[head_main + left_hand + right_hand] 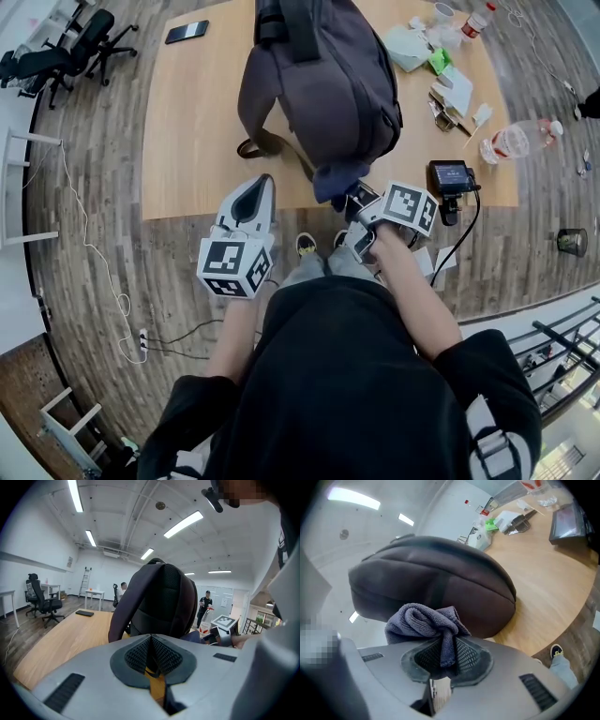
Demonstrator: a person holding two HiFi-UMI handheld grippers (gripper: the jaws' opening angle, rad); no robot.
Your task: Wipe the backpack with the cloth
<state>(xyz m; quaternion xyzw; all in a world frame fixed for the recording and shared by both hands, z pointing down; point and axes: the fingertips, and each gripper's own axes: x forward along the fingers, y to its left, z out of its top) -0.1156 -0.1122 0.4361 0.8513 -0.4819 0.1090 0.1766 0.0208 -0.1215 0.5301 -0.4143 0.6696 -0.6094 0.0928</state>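
One cloth (425, 622), bunched, sat pinched in your right gripper (443, 654), just beside the backpack's (319, 89) near end. Your left gripper (151, 645) stood pressed together, empty, left of the backpack. Backpack lay on a wooden table (192, 141); plank floor (94, 197), office chairs (75, 47) beyond.

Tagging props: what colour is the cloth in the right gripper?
Dark blue-grey. The cloth shows best in the right gripper view.
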